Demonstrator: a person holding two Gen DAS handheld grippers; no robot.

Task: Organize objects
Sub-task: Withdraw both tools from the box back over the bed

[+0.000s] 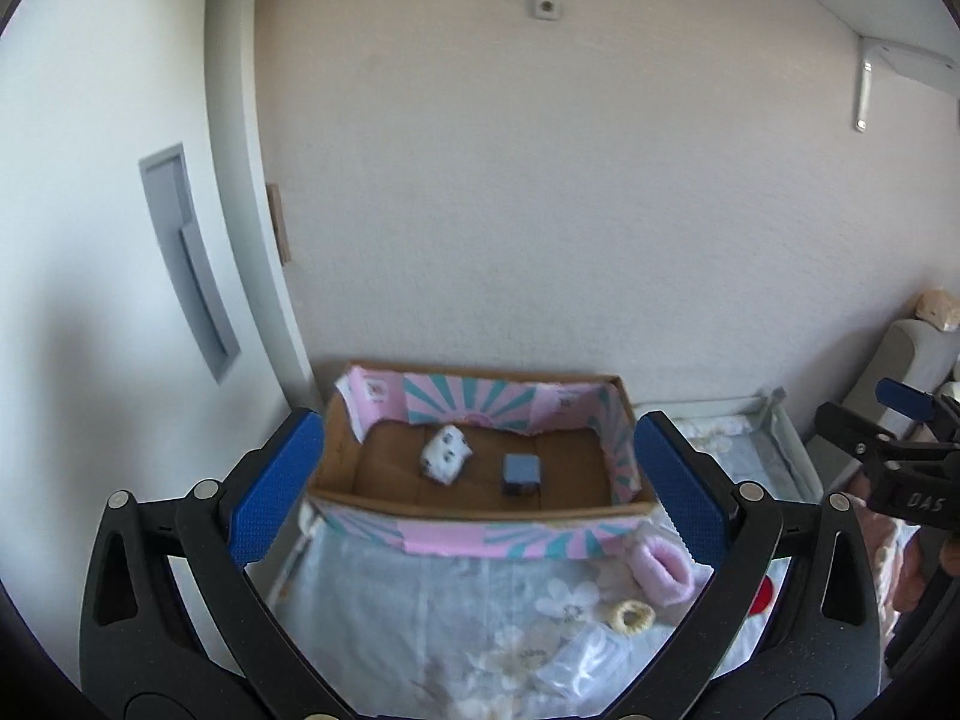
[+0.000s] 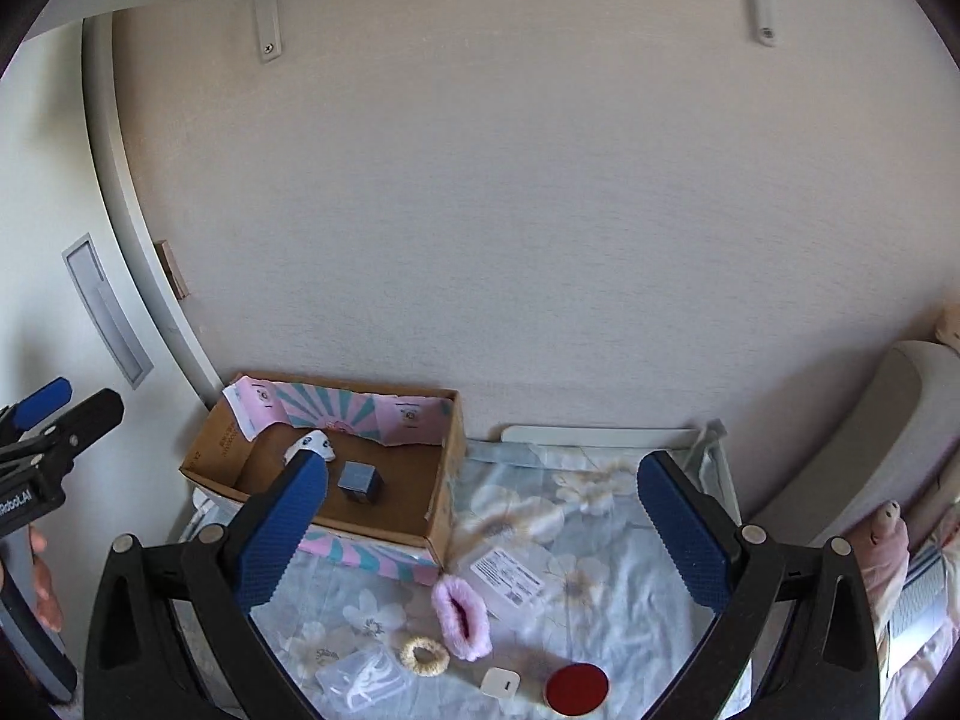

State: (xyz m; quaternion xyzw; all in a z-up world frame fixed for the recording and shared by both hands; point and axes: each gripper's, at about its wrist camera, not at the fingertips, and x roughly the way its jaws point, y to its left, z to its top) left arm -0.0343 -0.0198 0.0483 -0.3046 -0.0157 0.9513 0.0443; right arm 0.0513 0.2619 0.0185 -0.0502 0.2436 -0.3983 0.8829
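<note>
A cardboard box (image 1: pixel 480 504) (image 2: pixel 441 516) with pink and teal lining stands against the wall on a floral cloth. In it lie a white spotted bundle (image 1: pixel 445 453) (image 2: pixel 313 443) and a grey cube (image 1: pixel 521 473) (image 2: pixel 360 480). On the cloth in front lie a fuzzy pink item (image 1: pixel 663 570) (image 2: pixel 461 618), a cream hair tie (image 1: pixel 631 617) (image 2: pixel 424 656), a clear plastic case (image 1: pixel 585 660) (image 2: pixel 363 681), a labelled clear packet (image 2: pixel 510 579), a small white square (image 2: pixel 500 684) and a red disc (image 2: pixel 577 689). My left gripper (image 1: pixel 480 492) is open and empty above the box front. My right gripper (image 2: pixel 480 534) is open and empty above the cloth.
The small table (image 2: pixel 600 433) stands in a corner, with a white door (image 1: pixel 90 240) on the left and a wall behind. A grey chair or cushion (image 2: pixel 870 438) and pink fabric (image 2: pixel 888 558) are on the right. Shelf brackets (image 2: pixel 264 6) hang above.
</note>
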